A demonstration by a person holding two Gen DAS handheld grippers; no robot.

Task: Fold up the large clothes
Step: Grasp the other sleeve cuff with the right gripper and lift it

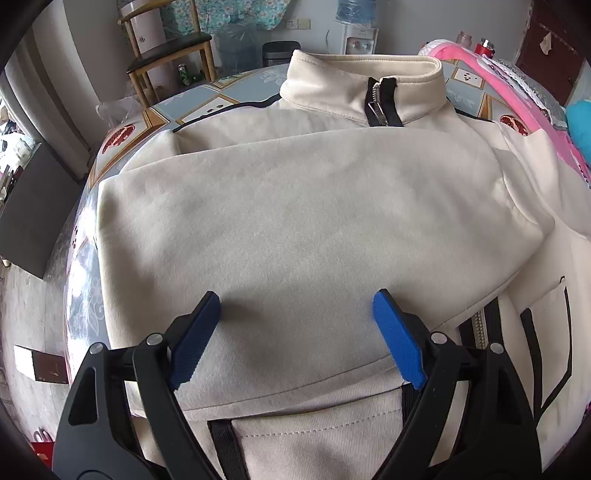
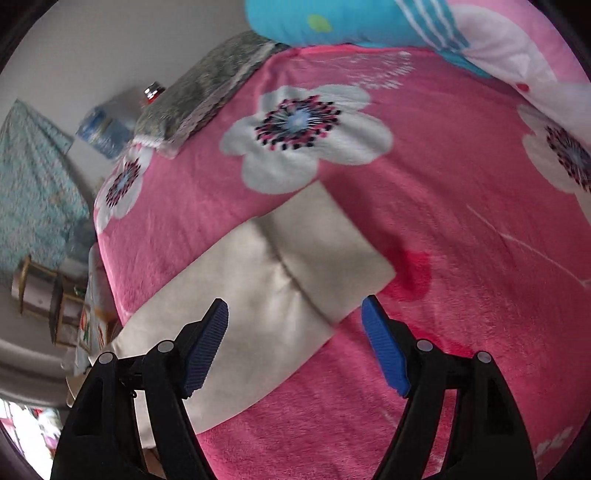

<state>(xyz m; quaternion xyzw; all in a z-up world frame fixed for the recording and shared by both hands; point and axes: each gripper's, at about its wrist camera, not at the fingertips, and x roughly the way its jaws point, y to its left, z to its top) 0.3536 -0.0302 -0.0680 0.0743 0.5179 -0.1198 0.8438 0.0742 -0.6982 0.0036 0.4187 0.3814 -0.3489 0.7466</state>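
The left hand-held gripper (image 1: 295, 332) is wide apart and holds nothing; its blue fingers (image 1: 197, 339) hang just over the cream jacket (image 1: 295, 221). A sleeve (image 1: 314, 206) is folded across the jacket's chest, running from side to side. The jacket lies flat on the worktop (image 1: 155, 114), which has a patterned cover. Its long way runs from the left hand-held gripper toward the far edge, with the stand-up collar (image 1: 362, 77) pointing away and the black zipper (image 1: 380, 103) in the middle. On the left, the jacket's side comes close to the worktop edge, with only a thin strip of cover showing. Past the far edge stand a wooden chair (image 1: 170, 48) and a water dispenser (image 1: 358, 33). On the right, the jacket reaches a pink flowered blanket (image 1: 513, 96). The right hand-held gripper (image 2: 295, 343) is also wide apart and holds nothing. It hangs over the other sleeve (image 2: 258, 288), which lies stretched out on the pink flowered blanket (image 2: 443, 221). The cuff (image 2: 340, 251) points up and to the right, and its end is a straight edge. There is plenty of bare blanket around the cuff. A blue pillow (image 2: 351, 18) sits at the far side, well apart from the sleeve.
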